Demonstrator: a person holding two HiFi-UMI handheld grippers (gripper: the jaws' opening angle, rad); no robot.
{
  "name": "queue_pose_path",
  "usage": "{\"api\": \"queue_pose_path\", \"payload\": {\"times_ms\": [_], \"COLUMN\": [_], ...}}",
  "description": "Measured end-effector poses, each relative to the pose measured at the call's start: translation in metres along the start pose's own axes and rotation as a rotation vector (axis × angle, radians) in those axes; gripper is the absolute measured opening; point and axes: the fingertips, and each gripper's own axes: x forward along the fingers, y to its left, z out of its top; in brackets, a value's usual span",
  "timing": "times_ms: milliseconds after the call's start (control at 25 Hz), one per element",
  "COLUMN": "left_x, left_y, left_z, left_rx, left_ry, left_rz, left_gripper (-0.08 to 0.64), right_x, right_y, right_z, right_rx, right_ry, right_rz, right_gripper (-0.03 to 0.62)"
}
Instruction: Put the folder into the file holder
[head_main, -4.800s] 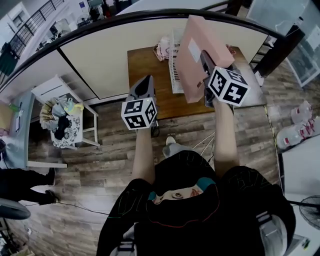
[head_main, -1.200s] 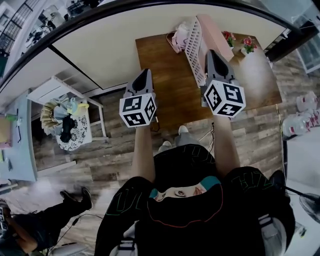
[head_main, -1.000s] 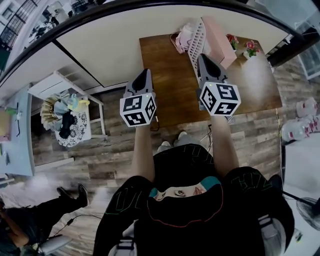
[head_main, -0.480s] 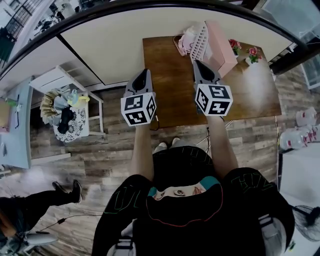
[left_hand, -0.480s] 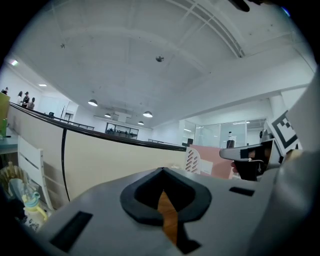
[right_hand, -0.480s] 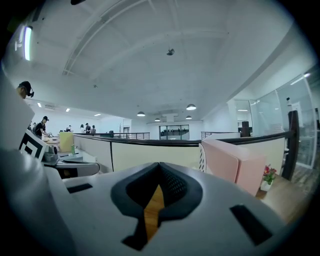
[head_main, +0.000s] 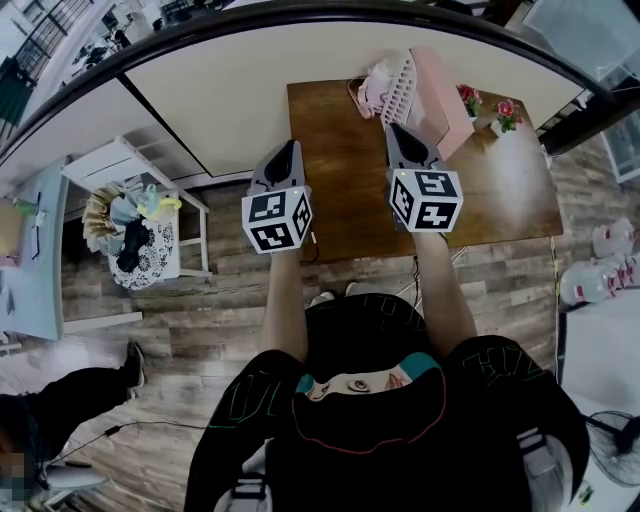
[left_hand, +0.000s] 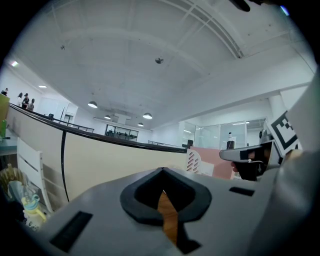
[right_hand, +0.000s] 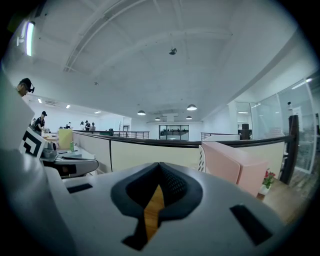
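Observation:
The pink folder (head_main: 441, 88) stands upright in the white slotted file holder (head_main: 398, 86) at the far edge of the brown table (head_main: 500, 190). My right gripper (head_main: 392, 131) hovers over the table just short of the holder, shut and empty. Level with it, my left gripper (head_main: 287, 147) hangs at the table's left edge, also shut with nothing in it. In the right gripper view the folder (right_hand: 235, 167) and holder (right_hand: 202, 156) lie ahead to the right of the closed jaws (right_hand: 159, 167). The left gripper view shows closed jaws (left_hand: 162, 172), the folder (left_hand: 212, 162) and the right gripper (left_hand: 245, 155).
Two small flower pots (head_main: 468, 97) (head_main: 503, 110) stand right of the folder. A pink-and-white bundle (head_main: 374, 85) lies left of the holder. A cream partition (head_main: 250, 100) backs the table. A white rack with clothes (head_main: 130, 225) stands on the floor to the left.
Earlier the right gripper held the folder above the holder; now the folder stands in the holder and the gripper is free. Over the last second the right gripper drew slightly back and left.

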Motion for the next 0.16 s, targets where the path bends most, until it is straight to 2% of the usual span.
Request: {"api": "queue_pose_path", "payload": {"times_ms": [160], "left_x": [-0.0029], "left_y": [0.0049], "left_z": [0.0025], "left_rx": [-0.004], "left_ry": [-0.006], "left_rz": [0.004], "left_gripper": [-0.003], "right_x": [0.0001], "right_y": [0.0048], "right_z": [0.0009], "right_rx": [-0.008], "right_ry": [0.007], "right_rz": [0.003], "right_gripper": [0.003]}}
